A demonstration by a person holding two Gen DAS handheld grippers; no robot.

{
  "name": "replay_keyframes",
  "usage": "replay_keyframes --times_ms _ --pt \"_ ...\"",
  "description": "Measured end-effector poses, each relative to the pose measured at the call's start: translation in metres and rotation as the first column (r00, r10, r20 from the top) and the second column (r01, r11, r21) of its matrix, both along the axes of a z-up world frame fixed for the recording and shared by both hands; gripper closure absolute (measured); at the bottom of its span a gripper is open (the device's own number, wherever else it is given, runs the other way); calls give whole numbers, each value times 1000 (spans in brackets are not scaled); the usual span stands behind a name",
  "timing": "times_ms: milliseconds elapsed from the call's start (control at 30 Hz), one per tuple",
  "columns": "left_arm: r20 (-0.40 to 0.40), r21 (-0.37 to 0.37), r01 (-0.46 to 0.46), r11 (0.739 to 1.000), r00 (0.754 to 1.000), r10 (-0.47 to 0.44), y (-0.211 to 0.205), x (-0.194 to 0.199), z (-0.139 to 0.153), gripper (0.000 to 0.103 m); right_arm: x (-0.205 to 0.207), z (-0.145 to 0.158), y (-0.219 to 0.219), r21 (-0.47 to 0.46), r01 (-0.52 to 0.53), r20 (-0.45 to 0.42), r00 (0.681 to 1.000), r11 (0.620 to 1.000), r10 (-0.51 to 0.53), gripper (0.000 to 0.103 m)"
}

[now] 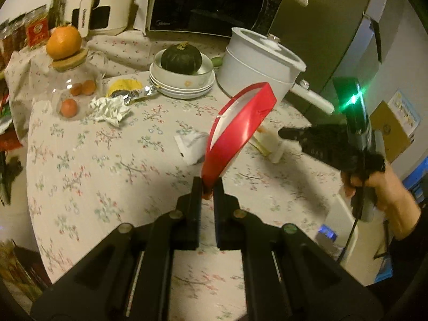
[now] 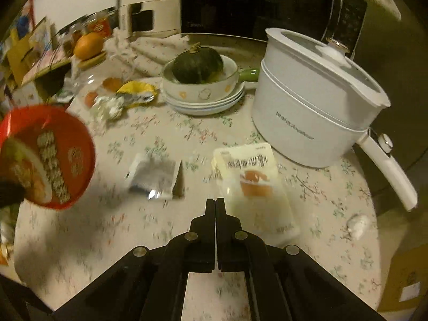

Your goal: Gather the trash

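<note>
My left gripper (image 1: 208, 187) is shut on the rim of a red instant-noodle bowl (image 1: 235, 131), which it holds tilted above the floral tablecloth. That bowl (image 2: 48, 155) fills the left side of the right wrist view. Between the right gripper's (image 2: 215, 200) shut fingers I see nothing. Just beyond and to the right of its tips lies a white packet with an orange picture (image 2: 254, 182). A silver sachet (image 2: 155, 176) lies flat to its left. In the left wrist view the right gripper (image 1: 282, 133) hovers over the packet (image 1: 270, 147), near the sachet (image 1: 192, 144).
Crumpled foil (image 1: 109, 108) and a yellow wrapper (image 1: 125, 85) lie by a glass jar (image 1: 72, 91) topped with an orange. A pumpkin bowl on stacked plates (image 1: 184, 85) and a white lidded pot (image 2: 313, 107) stand behind. A small white scrap (image 2: 357, 226) sits near the right table edge.
</note>
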State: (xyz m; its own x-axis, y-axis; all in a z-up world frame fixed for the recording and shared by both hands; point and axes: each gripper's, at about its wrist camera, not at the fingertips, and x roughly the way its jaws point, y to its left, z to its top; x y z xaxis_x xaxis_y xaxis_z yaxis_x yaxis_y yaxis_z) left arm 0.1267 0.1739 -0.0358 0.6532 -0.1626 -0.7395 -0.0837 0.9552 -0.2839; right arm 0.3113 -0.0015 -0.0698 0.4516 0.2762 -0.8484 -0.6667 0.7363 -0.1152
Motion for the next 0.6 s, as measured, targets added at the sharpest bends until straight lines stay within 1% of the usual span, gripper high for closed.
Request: replay_keyframes --times_ms 33,67,100,133,167,233,333,400,500,533,567,600 --pt "3 -26 -15 1000 1000 15 0 -4 2 94 0 -1 -1 3 4 -4 1000 1000 -4 90" --pt "8 -49 -29 998 1000 29 1 -7 3 94 -2 -2 -4 8 9 -8 1000 1000 -9 74" --pt "12 -68 -38 997 999 39 1 -9 4 94 0 -5 -4 15 14 -10 1000 1000 -13 64" --pt "16 -98 -50 994 999 52 3 -12 4 94 1 -6 -5 21 20 -2 1000 1000 -20 44" --pt "18 -114 -57 992 998 59 4 -14 4 94 4 -11 -3 21 23 10 1000 1000 -24 41" --pt "20 -135 -71 988 997 74 9 -15 1 94 12 -20 -1 1 36 0 999 999 -36 41" --pt "18 -149 -89 985 995 93 18 -13 -2 94 35 -42 8 -31 59 -14 998 998 -60 43" --pt "15 -162 -105 981 994 108 24 -10 -4 94 50 -54 11 -41 79 -24 997 996 -80 47" --pt "9 -177 -105 979 994 108 28 -8 -6 94 66 -72 13 -57 100 -50 993 993 -103 52" --pt "8 -179 -99 979 995 102 28 -7 -6 94 70 -78 14 -65 103 -58 993 993 -107 57" --pt "8 -181 -95 979 995 98 28 -8 -6 95 74 -83 14 -75 106 -65 992 992 -110 67" --pt "7 -181 -89 979 996 92 27 -7 -6 95 75 -85 12 -61 108 -57 992 992 -111 68"
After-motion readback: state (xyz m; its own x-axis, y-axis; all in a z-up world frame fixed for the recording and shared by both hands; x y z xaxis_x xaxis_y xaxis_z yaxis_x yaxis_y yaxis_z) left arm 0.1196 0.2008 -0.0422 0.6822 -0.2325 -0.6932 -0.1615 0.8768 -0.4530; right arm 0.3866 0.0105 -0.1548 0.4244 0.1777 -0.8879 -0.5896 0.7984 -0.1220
